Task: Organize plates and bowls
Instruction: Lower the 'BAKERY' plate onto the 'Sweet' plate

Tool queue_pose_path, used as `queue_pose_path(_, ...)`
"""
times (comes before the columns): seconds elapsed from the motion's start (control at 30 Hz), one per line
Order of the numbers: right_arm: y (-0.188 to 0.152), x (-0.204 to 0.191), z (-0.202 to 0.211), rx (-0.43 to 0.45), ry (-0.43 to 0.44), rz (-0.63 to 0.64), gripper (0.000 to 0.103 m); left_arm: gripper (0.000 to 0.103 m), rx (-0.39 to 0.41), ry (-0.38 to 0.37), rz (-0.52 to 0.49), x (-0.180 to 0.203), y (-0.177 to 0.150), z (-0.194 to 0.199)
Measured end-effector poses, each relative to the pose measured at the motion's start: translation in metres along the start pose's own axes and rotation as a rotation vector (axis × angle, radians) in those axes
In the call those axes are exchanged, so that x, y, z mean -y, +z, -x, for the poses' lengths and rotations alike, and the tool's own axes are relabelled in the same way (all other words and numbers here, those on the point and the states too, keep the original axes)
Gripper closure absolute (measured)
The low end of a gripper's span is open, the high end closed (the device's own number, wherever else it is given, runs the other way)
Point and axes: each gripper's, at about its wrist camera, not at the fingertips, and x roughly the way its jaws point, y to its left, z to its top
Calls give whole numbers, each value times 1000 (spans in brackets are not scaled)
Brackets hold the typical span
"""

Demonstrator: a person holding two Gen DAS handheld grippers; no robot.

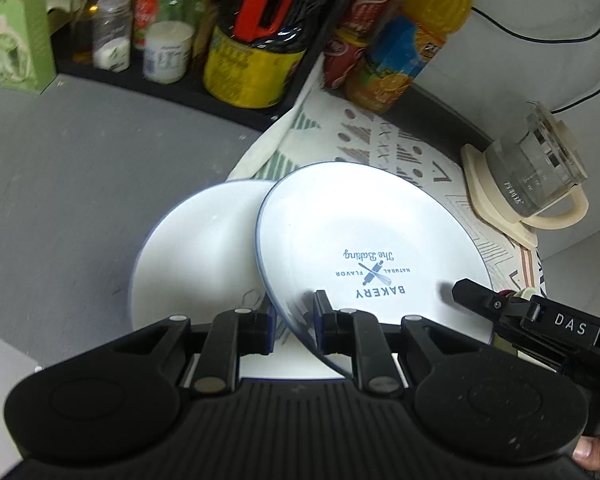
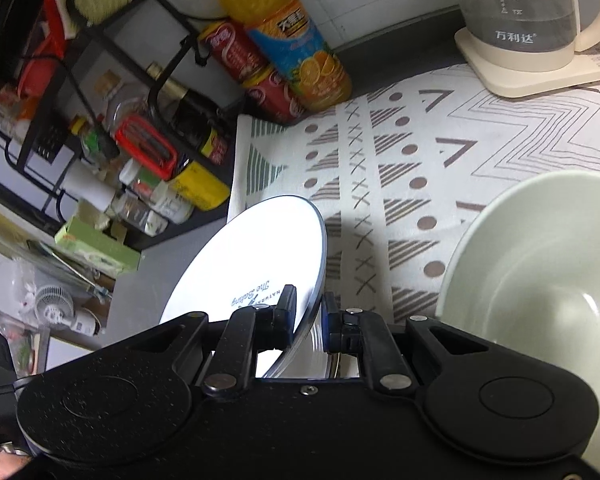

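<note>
The right gripper (image 2: 307, 312) fills the six o'clock half of the view, its jaws closed on the rim of a tilted white plate (image 2: 252, 260) with blue lettering, which rises toward ten o'clock; at four o'clock a pale green bowl (image 2: 540, 280) sits close by, its far rim cut by the frame edge; a patterned cloth (image 2: 400, 160) spreads beneath from centre to three o'clock; at one o'clock a glass kettle (image 2: 532, 12) stands on a cream base; at twelve o'clock an orange juice bottle (image 2: 296, 48) leans beside red cans (image 2: 252, 76); a black rack (image 2: 100, 80) of jars crowds ten o'clock.
</note>
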Motion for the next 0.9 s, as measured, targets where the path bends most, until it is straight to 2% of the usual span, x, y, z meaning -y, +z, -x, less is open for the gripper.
queue_pose_path(0.53,-30,-26,-12,-58,-102,120,90,86,-44,21,53,-28,-28,-6)
queue_pose_path(0.9,-41,-32,-25,-77,-157,176,90,84,-66,48,42,-34,-35,-17)
